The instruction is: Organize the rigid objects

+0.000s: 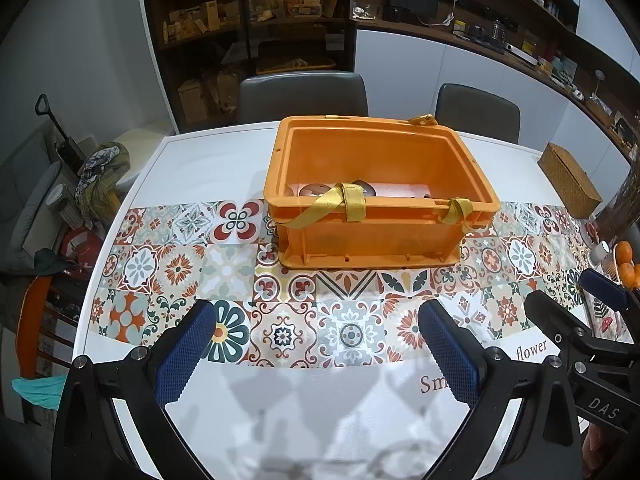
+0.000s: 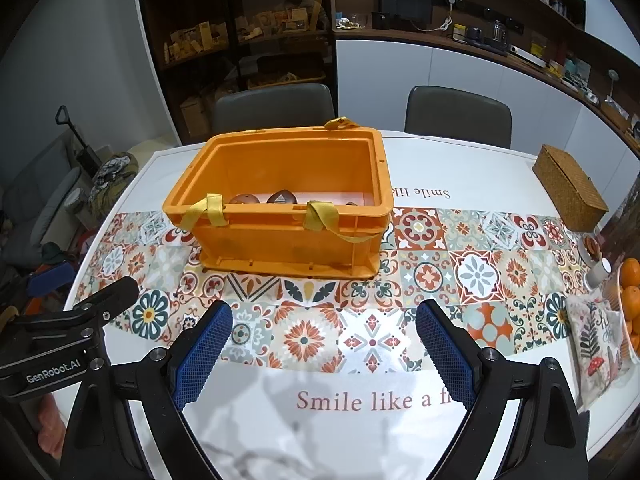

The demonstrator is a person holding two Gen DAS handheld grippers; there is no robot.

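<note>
An orange plastic crate (image 1: 380, 236) (image 2: 288, 240) with yellow strap handles (image 1: 344, 200) (image 2: 320, 214) stands on the patterned tablecloth, in the middle of the table. Inside it lie a few rounded brownish objects (image 1: 316, 191) (image 2: 282, 197), mostly hidden by the near wall. My left gripper (image 1: 316, 320) hovers open over the cloth in front of the crate, nothing between its blue pads (image 1: 448, 344). My right gripper (image 2: 324, 320) is open too and empty, also short of the crate. Each gripper shows at the edge of the other's view.
A woven wicker box (image 1: 568, 180) (image 2: 570, 188) sits at the table's right side. Oranges (image 2: 630, 292) and a small printed cushion (image 2: 596, 336) lie at the right edge. Two grey chairs (image 2: 276, 106) stand behind the table, shelves beyond.
</note>
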